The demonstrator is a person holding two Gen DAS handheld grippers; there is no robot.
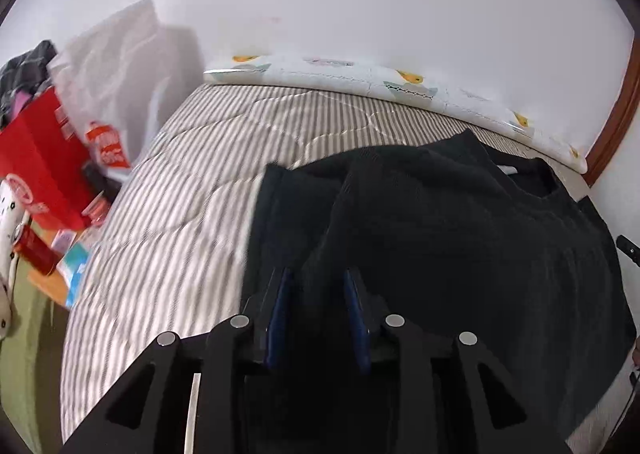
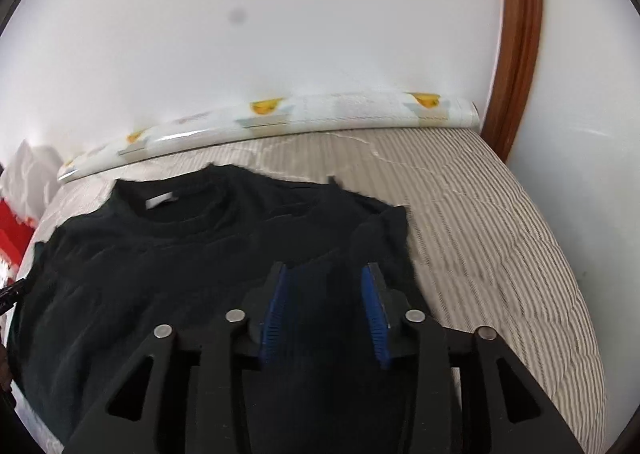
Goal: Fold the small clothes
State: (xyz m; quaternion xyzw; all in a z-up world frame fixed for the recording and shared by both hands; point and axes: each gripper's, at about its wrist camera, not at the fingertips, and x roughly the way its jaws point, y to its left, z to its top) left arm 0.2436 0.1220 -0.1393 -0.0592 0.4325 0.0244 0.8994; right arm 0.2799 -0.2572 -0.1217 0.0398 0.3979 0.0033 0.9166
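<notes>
Left claw [image 1: 318,274]: blue pads parted, black shirt [image 1: 460,238] fabric in the gap; the dark cloth and the blur hide whether the pads press it, so grip cannot be told. Right claw [image 2: 328,270]: pads set wider apart, shirt cloth lying between them with daylight either side, not pinched; claw open.

Surface: bed [image 1: 168,222] with a grey-and-white striped quilted cover. Along its far edge lies a long white bolster [image 1: 360,76] printed with yellow ducks, against a plain white wall [image 2: 280,14]. Brown wooden door frame [image 2: 520,34] at the bed's right end.

Surroundings: left of the bed, a red box [image 1: 36,166], a white plastic bag [image 1: 116,66] with an orange tag, grey clothing behind the box, small packets and bottles below. None of this lies between the claws and the shirt.

Shirt: spread on the bed, collar [image 2: 180,210] toward the bolster with a white label showing. Both side edges look folded inward. Left claw sits at the shirt's left fold, right claw at its right fold, both over the lower part.
</notes>
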